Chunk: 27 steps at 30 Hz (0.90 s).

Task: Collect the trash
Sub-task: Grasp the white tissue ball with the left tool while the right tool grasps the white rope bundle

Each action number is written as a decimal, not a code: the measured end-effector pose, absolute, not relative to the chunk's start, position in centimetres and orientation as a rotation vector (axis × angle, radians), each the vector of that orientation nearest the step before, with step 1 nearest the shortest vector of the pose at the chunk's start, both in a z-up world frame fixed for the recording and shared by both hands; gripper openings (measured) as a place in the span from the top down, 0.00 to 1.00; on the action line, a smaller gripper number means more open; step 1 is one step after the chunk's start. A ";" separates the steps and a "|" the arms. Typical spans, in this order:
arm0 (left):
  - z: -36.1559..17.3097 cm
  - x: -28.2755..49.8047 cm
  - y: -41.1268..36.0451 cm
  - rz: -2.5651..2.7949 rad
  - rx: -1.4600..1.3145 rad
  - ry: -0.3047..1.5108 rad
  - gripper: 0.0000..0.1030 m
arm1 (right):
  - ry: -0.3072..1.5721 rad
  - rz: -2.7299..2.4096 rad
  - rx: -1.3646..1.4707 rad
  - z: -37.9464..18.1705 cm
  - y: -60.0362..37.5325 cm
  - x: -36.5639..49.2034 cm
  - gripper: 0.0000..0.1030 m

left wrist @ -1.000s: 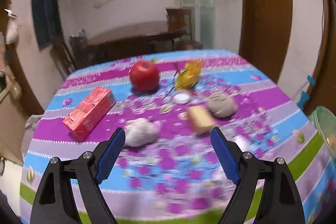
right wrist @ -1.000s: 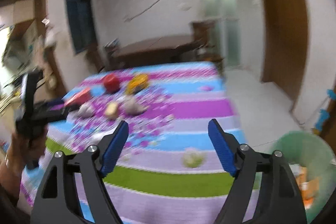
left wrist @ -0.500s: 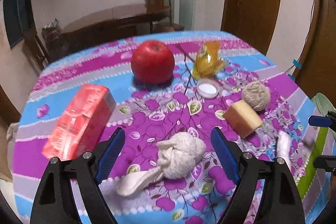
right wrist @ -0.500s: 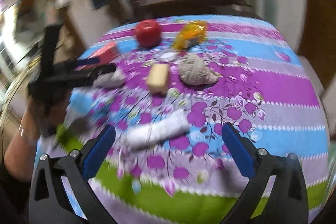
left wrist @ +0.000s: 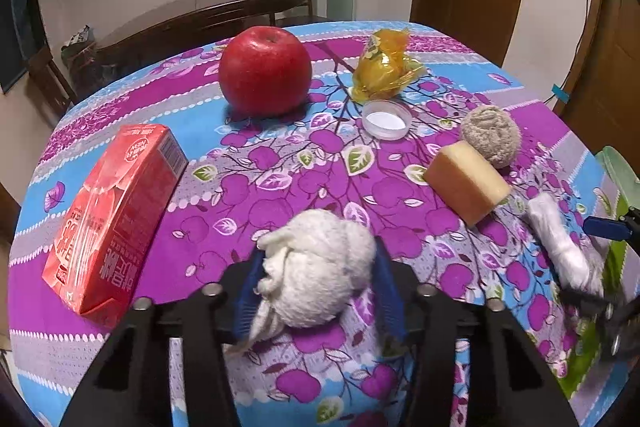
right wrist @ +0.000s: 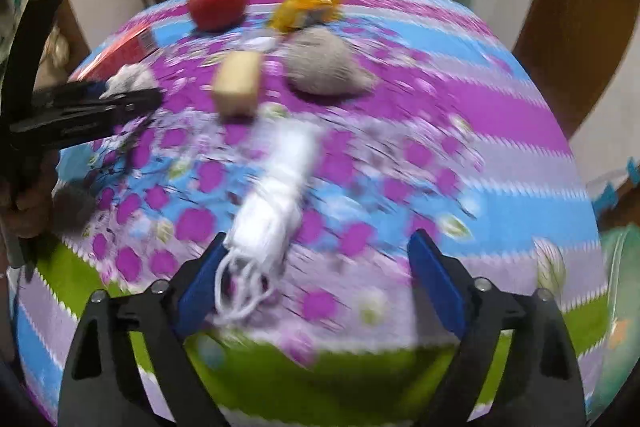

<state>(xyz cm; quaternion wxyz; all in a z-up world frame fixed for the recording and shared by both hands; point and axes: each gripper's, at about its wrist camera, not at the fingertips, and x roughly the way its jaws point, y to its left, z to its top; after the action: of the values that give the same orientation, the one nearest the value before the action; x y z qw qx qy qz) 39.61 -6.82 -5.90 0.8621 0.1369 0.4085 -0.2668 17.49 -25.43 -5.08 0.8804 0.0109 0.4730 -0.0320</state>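
My left gripper (left wrist: 316,287) is shut on a crumpled white tissue wad (left wrist: 316,271) on the flowered tablecloth (left wrist: 304,179). It also shows in the right wrist view (right wrist: 128,81). My right gripper (right wrist: 320,279) is open, its left finger beside a rolled white tissue (right wrist: 276,203), which also shows in the left wrist view (left wrist: 556,243). A grey-brown crumpled ball (left wrist: 492,135), a yellow wrapper (left wrist: 384,67) and a white lid (left wrist: 386,119) lie further back.
A red apple (left wrist: 266,69), a red carton (left wrist: 112,215) and a tan block (left wrist: 466,183) lie on the table. A green bin (right wrist: 616,287) stands off the table's right edge. The right wrist view is motion-blurred.
My left gripper moved forward and closed on the white tissue wad. My right gripper moved in toward the rolled white tissue.
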 end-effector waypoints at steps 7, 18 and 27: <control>-5.7 38.8 -7.1 -0.532 0.282 0.857 0.59 | 0.921 -0.006 0.117 -3.9 -29.0 15.1 0.45; -5.5 38.1 -7.1 -0.495 0.263 0.857 0.67 | 0.929 0.181 -0.052 -3.8 -26.1 17.1 0.75; -0.2 33.1 -7.7 -0.555 0.207 0.766 0.68 | 0.788 0.163 0.025 1.9 -29.2 12.3 0.75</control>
<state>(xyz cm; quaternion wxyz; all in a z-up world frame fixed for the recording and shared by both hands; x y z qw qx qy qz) 33.05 -7.66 -0.23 0.8851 0.0997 0.3681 -0.2667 12.28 -29.22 1.85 0.9201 0.0122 0.3834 0.0793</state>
